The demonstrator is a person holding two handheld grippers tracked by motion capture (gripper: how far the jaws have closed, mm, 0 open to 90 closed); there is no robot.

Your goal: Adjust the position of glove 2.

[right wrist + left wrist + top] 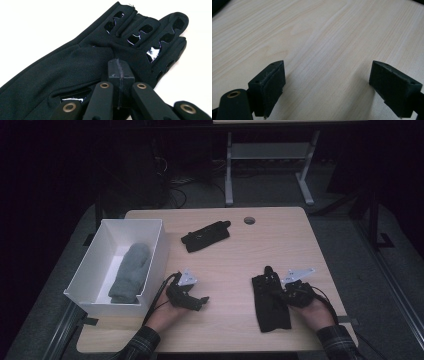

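Note:
A black glove (270, 302) lies on the wooden table (280, 240) at the front right, fingers pointing away from the person. In the right gripper view the glove (75, 65) shows glossy patches on its fingers. My right gripper (284, 292) (117, 66) is shut, and the glove's fabric puckers into its jaw tips near the palm. A second black glove (206, 236) lies farther back, near the table's middle. My left gripper (202, 301) (327, 85) stands open over bare wood, with nothing between its jaws.
A white box (157, 251) stands at the table's left edge with a grey mitten (129, 272) lying in it. A round cable hole (249, 220) sits near the table's far edge. Beyond the table stands a metal table frame (270, 165) on a dark floor.

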